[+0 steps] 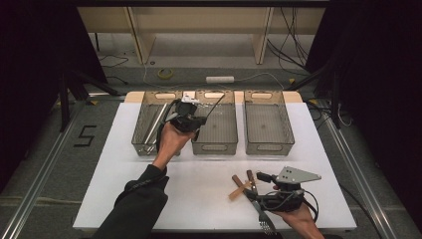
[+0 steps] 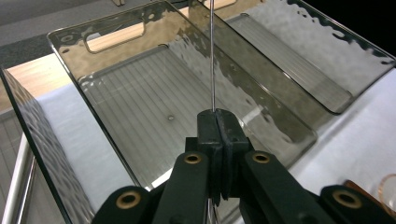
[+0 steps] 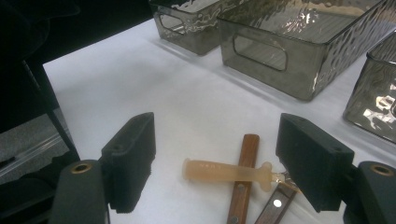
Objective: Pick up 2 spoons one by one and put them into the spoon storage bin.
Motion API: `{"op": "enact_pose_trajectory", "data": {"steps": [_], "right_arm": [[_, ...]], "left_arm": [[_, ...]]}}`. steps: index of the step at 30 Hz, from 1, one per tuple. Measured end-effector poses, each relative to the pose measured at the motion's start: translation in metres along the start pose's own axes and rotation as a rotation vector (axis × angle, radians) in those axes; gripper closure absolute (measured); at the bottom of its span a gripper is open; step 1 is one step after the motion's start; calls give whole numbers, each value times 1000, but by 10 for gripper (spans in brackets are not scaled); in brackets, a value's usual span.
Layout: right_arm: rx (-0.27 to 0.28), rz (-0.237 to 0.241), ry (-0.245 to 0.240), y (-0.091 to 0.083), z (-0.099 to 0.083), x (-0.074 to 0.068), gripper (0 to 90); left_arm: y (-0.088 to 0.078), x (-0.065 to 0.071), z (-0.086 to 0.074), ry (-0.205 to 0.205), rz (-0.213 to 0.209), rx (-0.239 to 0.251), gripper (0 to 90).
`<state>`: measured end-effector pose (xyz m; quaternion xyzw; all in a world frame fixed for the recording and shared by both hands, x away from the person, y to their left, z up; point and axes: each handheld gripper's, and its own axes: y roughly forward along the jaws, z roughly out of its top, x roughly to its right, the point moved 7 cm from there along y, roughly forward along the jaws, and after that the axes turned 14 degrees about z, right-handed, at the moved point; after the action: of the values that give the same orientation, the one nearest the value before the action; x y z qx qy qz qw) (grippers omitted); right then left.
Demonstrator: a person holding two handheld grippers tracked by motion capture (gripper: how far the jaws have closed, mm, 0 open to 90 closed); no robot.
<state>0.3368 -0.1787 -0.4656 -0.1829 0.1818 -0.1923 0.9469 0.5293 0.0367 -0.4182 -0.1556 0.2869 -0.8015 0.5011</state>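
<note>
Left gripper (image 1: pixel 195 110) is where I look first: its jaws are pressed together on a thin metal rod (image 2: pixel 212 56), held over the middle tray (image 1: pixel 215 130) of three smoky plastic trays; long metal pieces (image 1: pixel 152 127) lie in the tray left of the middle tray (image 1: pixel 149 130); the tray to its right (image 1: pixel 267 128) sits apart. Nearer me than the middle tray, my right gripper (image 3: pixel 215 163) stands wide open around a pale amber handle (image 3: pixel 224 170) lying across two wooden handles (image 3: pixel 243 179); a fork (image 1: pixel 263 218) lies beside them.
</note>
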Motion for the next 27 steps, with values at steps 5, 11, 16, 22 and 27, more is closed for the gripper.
{"op": "enact_pose_trajectory", "data": {"steps": [5, 11, 16, 22, 27], "right_arm": [[-4, 2, -1, 0, 0, 0, 295], [-2, 4, -1, 0, 0, 1, 295], [-5, 4, -2, 0, -1, 0, 295], [-3, 6, -3, 0, -1, 1, 295], [-3, 4, -6, 0, -1, 1, 295]], "left_arm": [[11, -9, 0, -31, 17, 3, 891], [19, -12, -2, -43, 18, 1, 889], [27, -12, -2, -46, 22, -2, 888], [34, -12, -3, -62, 25, -11, 885], [37, -14, -4, -77, 33, -12, 882]]}}
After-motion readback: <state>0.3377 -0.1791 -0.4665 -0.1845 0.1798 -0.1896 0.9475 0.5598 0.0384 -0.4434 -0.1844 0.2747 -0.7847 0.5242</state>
